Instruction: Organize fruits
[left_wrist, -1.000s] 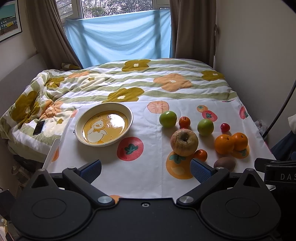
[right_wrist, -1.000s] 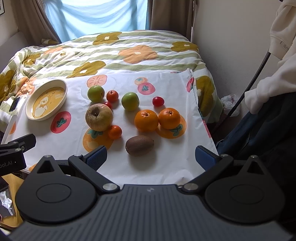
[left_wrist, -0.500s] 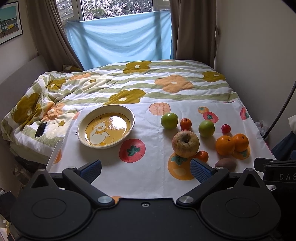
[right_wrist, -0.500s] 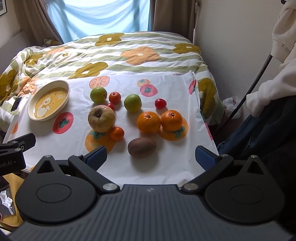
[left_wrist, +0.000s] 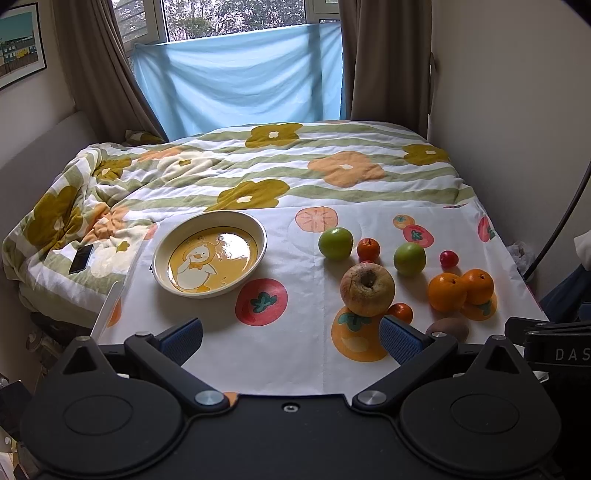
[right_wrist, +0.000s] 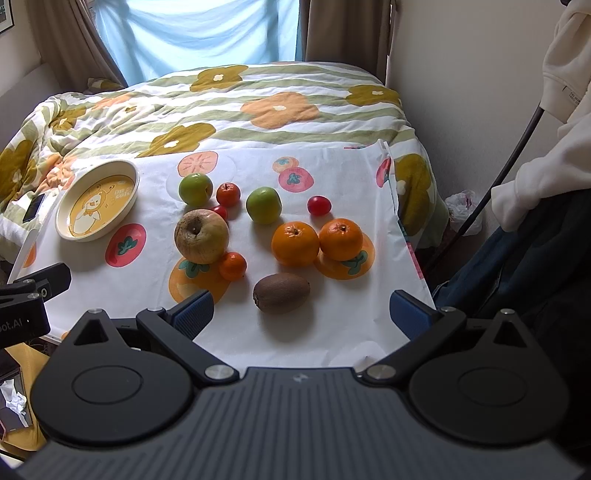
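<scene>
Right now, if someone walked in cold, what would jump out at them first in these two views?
Probably the cluster of fruit on the white fruit-print cloth: a big blotchy yellow-brown apple, two glossy oranges touching side by side to its right, and a fuzzy brown kiwi nearest the camera. Left of them sits an empty cream bowl with a yellow duck picture.

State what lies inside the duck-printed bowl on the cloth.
The bowl holds no fruit: only its printed duck and glossy yellow base show. Its near rim hides a thin strip of the inner wall. All the fruit sits outside it on the cloth.
</scene>
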